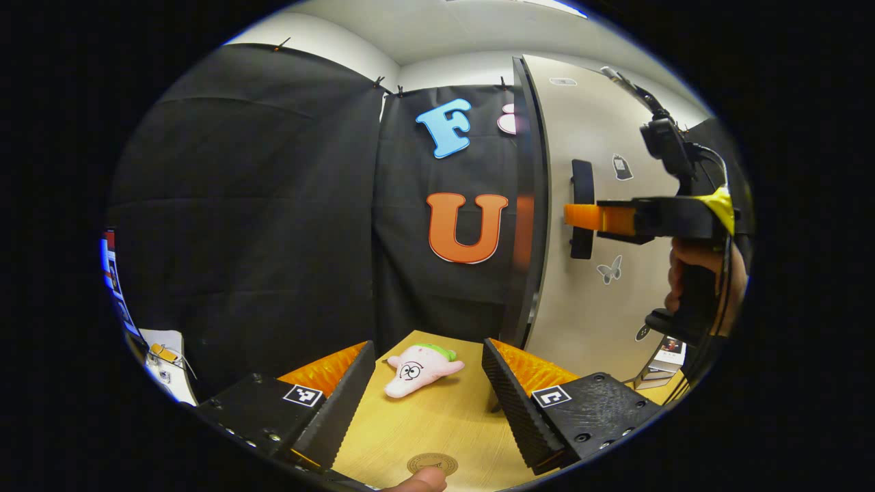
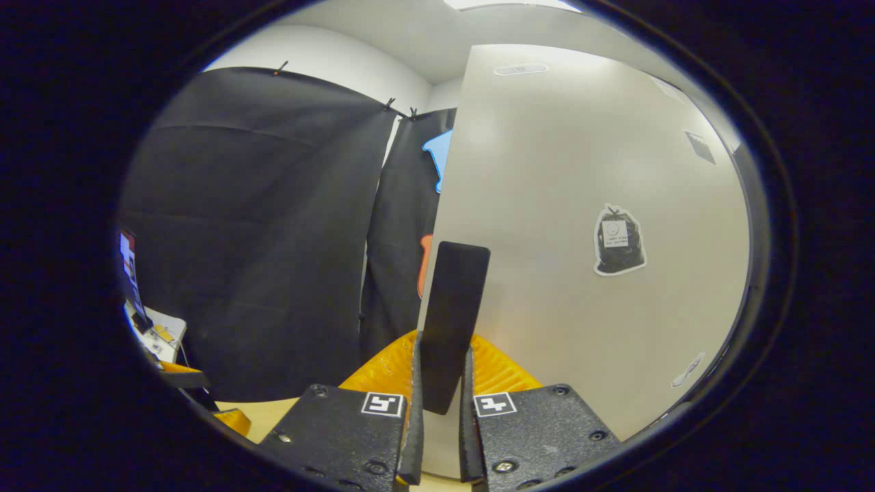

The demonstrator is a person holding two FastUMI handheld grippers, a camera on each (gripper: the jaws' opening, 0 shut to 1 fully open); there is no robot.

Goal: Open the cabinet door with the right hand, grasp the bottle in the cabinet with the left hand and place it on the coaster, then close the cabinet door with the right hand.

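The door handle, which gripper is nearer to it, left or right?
Right. The right gripper has its fingers closed on the door handle of the cabinet door. The left gripper hangs open, apart from the handle, over the table near the plush toy.

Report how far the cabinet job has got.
Early stage. In hand: the right gripper is shut on the door handle, and the cabinet door stands ajar. The left gripper waits open above the table, near the coaster. Left: grasp the bottle, set it on the coaster, close the door.
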